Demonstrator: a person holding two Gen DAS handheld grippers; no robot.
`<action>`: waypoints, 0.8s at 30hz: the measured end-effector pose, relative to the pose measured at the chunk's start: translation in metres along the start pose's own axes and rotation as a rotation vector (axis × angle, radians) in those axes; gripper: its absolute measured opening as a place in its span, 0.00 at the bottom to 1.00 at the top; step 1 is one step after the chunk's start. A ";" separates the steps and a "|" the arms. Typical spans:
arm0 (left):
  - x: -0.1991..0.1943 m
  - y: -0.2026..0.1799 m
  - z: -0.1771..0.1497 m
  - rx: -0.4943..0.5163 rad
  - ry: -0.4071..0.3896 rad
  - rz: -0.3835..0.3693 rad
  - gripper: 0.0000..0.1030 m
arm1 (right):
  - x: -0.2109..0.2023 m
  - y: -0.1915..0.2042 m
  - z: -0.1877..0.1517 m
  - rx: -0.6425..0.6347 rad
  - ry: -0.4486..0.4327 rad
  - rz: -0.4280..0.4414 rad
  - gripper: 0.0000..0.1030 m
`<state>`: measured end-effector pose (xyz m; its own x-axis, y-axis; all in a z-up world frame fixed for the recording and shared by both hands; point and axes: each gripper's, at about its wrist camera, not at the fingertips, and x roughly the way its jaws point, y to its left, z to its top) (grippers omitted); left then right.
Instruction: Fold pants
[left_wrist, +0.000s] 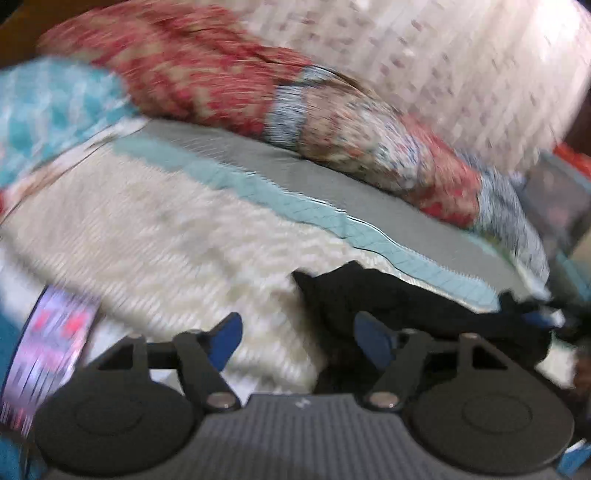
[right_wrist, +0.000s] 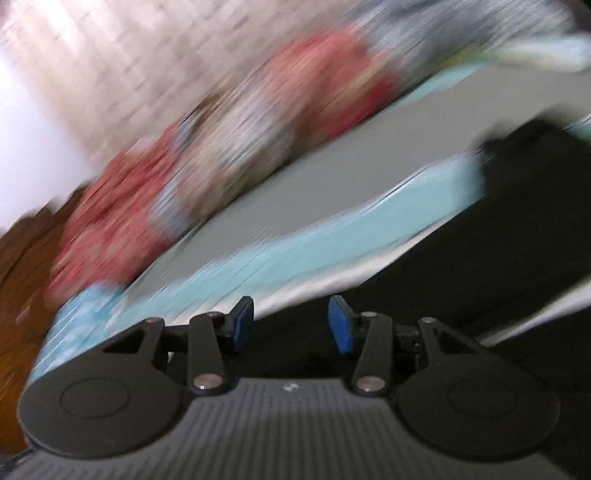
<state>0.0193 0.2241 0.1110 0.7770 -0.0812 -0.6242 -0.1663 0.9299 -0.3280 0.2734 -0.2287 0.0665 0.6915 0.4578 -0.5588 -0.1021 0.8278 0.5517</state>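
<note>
The black pants (left_wrist: 406, 306) lie bunched on a cream textured cover (left_wrist: 166, 236), at the lower right of the left wrist view. My left gripper (left_wrist: 301, 341) is open; its right blue pad sits over the edge of the pants and its left pad over the cream cover, with nothing pinched. In the tilted, blurred right wrist view the pants (right_wrist: 480, 236) spread as a dark sheet across the lower right. My right gripper (right_wrist: 291, 325) hovers over them, open, and its blue pads are apart with only the dark cloth behind them.
A light blue band (left_wrist: 314, 214) and a grey sheet (left_wrist: 332, 177) run behind the pants. A red patterned quilt (left_wrist: 207, 77) is rolled up beyond them, below a pale patterned curtain (left_wrist: 461, 66). Turquoise cloth (left_wrist: 44, 107) lies left. Brown wood (right_wrist: 22, 277) shows at the left.
</note>
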 end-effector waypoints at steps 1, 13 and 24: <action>0.019 -0.016 0.008 0.059 0.009 -0.002 0.72 | -0.010 -0.013 0.017 -0.002 -0.056 -0.076 0.47; 0.157 -0.118 -0.007 0.632 0.118 0.155 0.81 | 0.121 -0.058 0.123 -0.522 0.181 -0.514 0.73; 0.157 -0.129 0.000 0.655 0.134 0.106 0.09 | 0.093 -0.084 0.140 -0.286 0.023 -0.407 0.08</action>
<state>0.1628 0.0913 0.0551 0.6881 0.0178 -0.7254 0.1980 0.9572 0.2112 0.4461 -0.3009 0.0549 0.7005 0.0832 -0.7088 -0.0212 0.9952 0.0959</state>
